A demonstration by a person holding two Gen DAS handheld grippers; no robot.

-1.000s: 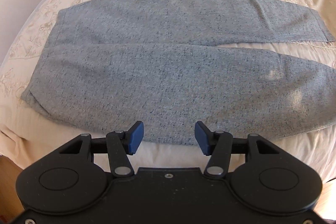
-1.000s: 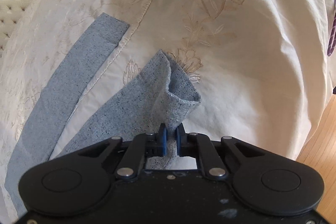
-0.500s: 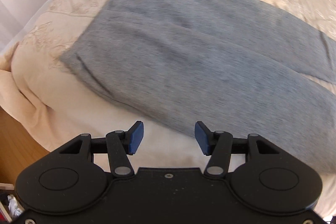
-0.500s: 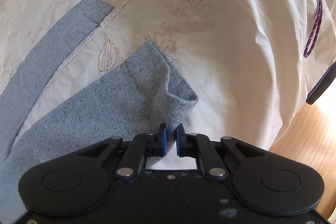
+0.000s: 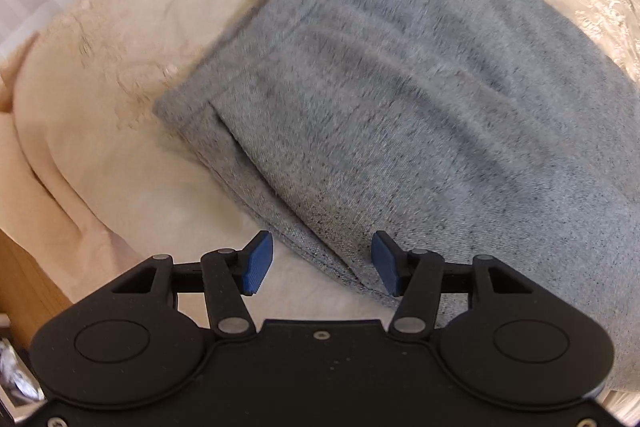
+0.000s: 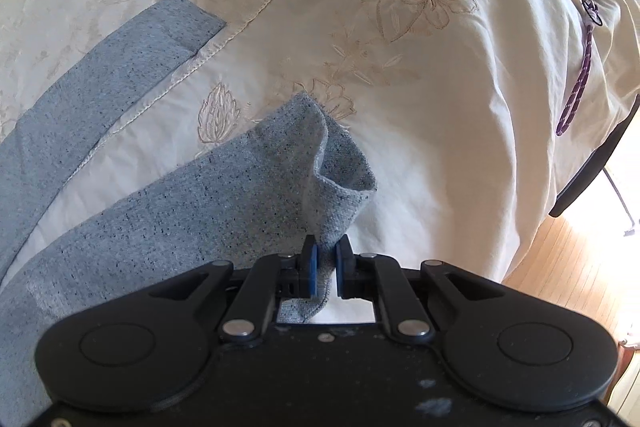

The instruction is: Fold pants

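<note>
Pants (image 5: 420, 99) lay flat on bedspread (image 6: 460, 147) | right gripper (image 6: 326, 269) pinched near cuff | left gripper (image 5: 322, 263) gaped over waistband corner | advice: clamp both layers before lifting

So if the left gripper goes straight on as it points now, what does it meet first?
Probably the waistband corner of the grey pants, lying between the open left gripper; depth is hard to judge, and the bedspread lies underneath.

Pants (image 5: 400, 87) motion-blurred; right edge cropped

The pants (image 5: 400, 99) were matt, flecked woven cloth. The bedspread (image 6: 420, 75) was smooth, faintly glossy embroidered fabric. The floor (image 6: 568, 267) looked like polished wood.
</note>
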